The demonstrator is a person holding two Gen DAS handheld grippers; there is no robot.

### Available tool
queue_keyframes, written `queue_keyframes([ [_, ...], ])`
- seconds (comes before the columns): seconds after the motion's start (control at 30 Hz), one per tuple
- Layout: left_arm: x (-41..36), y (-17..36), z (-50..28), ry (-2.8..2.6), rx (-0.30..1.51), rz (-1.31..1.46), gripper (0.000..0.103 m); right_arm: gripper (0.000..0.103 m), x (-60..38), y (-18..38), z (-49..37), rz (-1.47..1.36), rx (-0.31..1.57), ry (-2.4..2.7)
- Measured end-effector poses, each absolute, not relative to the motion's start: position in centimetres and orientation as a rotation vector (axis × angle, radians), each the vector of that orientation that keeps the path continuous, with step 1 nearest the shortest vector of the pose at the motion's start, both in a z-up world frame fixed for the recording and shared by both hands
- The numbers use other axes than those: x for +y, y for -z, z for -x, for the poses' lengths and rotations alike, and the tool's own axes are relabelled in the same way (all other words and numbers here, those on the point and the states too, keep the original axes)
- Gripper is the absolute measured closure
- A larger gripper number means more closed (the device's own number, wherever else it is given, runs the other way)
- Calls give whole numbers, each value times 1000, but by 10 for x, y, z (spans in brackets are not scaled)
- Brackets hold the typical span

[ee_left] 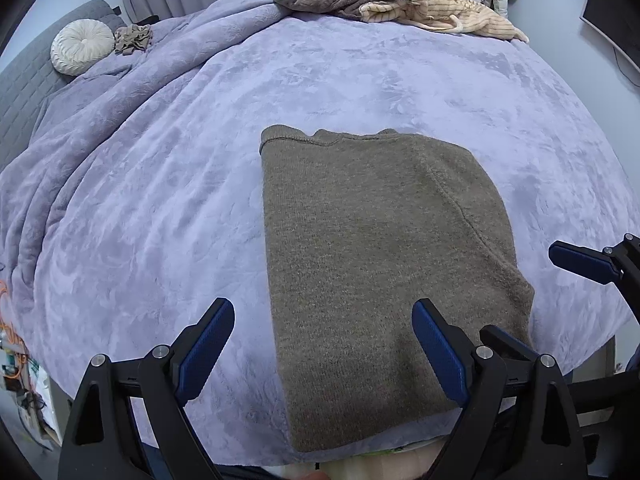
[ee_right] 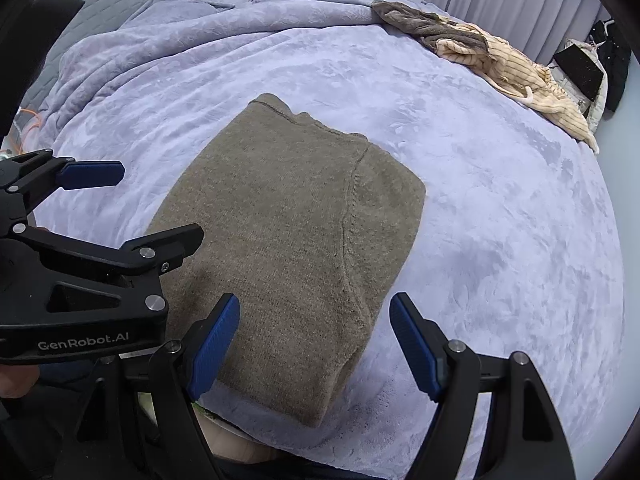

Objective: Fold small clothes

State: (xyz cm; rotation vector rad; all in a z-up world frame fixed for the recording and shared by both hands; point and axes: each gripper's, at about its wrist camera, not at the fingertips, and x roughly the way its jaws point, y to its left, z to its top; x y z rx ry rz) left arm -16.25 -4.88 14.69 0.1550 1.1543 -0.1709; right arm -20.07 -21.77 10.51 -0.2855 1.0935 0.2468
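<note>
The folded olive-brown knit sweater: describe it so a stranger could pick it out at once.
Start at the wide bed covered by a lavender plush blanket. On its near edge, right in front of both open tools, lies the folded olive-brown knit sweater, a flat, tidy rectangle. Unlike the crumpled pile of brown and cream striped clothes at the far edge, it is smooth, squared and one plain colour.

Olive-brown sweater [ee_left: 372,264] on lavender blanket [ee_left: 160,200]; cream pinstriped garment [ee_left: 440,12]; blue gripper pads [ee_left: 208,344].
</note>
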Motion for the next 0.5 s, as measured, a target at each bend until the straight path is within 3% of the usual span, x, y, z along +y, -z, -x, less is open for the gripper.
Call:
queue_keyframes([
  [0.5,-44,-141,151,169,1184,-129,12,23,-215,-101,188,297,1126,-246],
])
